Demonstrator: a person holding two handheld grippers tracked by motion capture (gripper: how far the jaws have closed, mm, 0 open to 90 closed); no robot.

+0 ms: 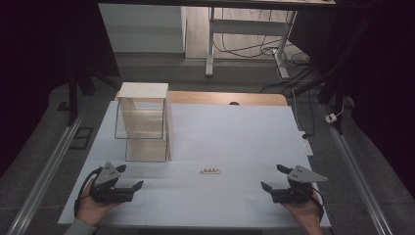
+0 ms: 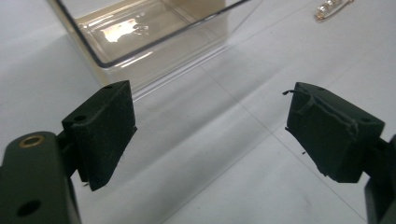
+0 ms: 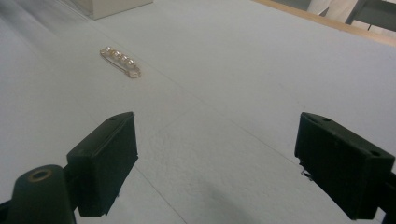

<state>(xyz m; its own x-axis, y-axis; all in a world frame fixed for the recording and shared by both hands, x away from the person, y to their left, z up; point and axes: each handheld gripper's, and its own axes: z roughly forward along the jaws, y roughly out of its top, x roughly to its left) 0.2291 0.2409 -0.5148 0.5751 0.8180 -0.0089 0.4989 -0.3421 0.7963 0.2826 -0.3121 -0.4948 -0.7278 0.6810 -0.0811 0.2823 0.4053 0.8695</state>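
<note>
A small gold hair clip set with pearls (image 1: pixel 210 171) lies flat on the pale table top, between my two grippers. In the right gripper view the clip (image 3: pixel 120 61) is ahead to the left; in the left gripper view the clip (image 2: pixel 330 8) sits at the top right edge. My left gripper (image 1: pixel 131 177) rests near the front left of the table, jaws wide apart with nothing between them (image 2: pixel 210 130). My right gripper (image 1: pixel 274 177) stands at the front right, also open and empty (image 3: pixel 217 158). A hand holds each one.
A clear plastic organiser (image 1: pixel 144 125) with a white top stands on the table's left half, its lower tray (image 2: pixel 140 37) just ahead of my left gripper. The table top (image 1: pixel 230 132) ends in a wooden strip at the back. Desk legs and cables lie beyond.
</note>
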